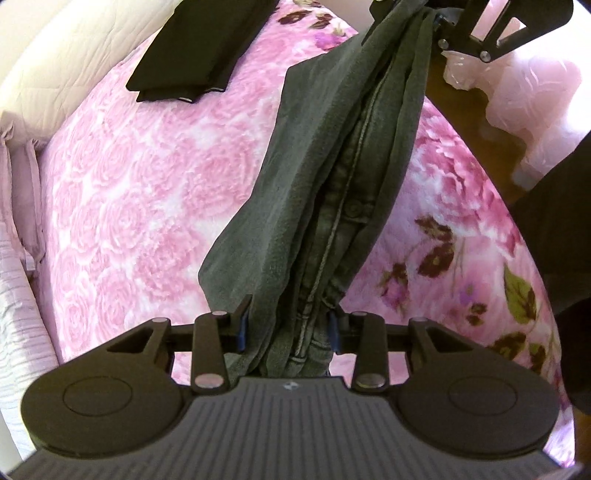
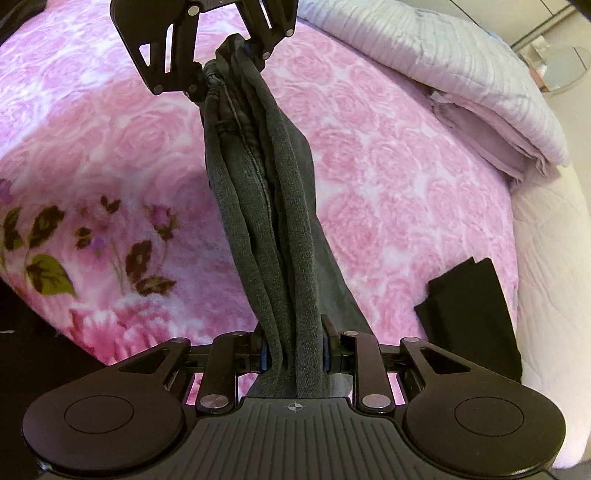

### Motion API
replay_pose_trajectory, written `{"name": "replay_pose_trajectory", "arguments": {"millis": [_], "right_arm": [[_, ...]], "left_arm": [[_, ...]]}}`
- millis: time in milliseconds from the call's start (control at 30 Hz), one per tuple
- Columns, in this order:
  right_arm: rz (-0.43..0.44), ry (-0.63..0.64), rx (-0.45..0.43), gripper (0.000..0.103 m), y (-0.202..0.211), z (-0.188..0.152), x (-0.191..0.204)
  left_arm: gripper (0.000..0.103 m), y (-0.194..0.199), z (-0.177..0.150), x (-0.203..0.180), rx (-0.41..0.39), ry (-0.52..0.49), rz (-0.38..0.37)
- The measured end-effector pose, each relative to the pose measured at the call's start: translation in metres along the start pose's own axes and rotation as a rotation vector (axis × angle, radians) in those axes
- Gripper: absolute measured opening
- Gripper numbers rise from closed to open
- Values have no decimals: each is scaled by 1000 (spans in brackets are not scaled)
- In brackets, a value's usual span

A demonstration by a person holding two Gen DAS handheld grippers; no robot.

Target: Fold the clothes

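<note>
Left wrist view: jeans, grey-green denim, bunched lengthwise into a rope of folds and strung in the air over the pink floral bed, running from near bottom to far top.
Left gripper: fingers pinching the near end of the bundle, blue pads pressed into the cloth on both sides.
Far end: right gripper at the top edge has the other end.
Handling guess: denim looks thick and fairly heavy, soft but with stiff seams, not slippery; several layers in one pinch, so an inner layer could creep out. Ends or seams seem the sanest places to hold.
Bystander: folded black garment lying flat on the bed, far left.

Right wrist view: same jeans, hanging taut-ish between both tools, clear of the bed.
Right gripper: fingers clamped on the near end, folds stacked between the pads.
Left gripper: gripping the far end, seams showing.
Also around: black garment near right, folded quilt far right.
</note>
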State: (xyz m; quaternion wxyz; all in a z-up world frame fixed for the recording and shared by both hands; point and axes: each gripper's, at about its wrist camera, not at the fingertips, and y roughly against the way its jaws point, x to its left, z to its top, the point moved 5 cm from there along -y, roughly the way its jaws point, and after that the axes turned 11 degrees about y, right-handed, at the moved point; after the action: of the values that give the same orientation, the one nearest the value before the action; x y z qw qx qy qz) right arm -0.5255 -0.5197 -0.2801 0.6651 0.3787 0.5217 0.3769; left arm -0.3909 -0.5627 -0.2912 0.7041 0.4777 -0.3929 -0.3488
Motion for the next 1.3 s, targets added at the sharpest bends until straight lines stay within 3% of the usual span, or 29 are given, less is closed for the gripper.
{"name": "replay_pose_trajectory", "arguments": {"millis": [233,533,1067,1300], "right_arm": [[43,80,-35,24,1,-5,-12],[39,227,-133,22,30,0,-30],[-85,307,-184,22,86,24,-35],[-140,323,-187,22,108,24,-40]], "left_arm": [[32,0,6,2,18,64,18],[31,43,-1,4,23,194,65],[31,126,-30,6,-35,202,230],[31,138,-6,7,-75,177,252]]}}
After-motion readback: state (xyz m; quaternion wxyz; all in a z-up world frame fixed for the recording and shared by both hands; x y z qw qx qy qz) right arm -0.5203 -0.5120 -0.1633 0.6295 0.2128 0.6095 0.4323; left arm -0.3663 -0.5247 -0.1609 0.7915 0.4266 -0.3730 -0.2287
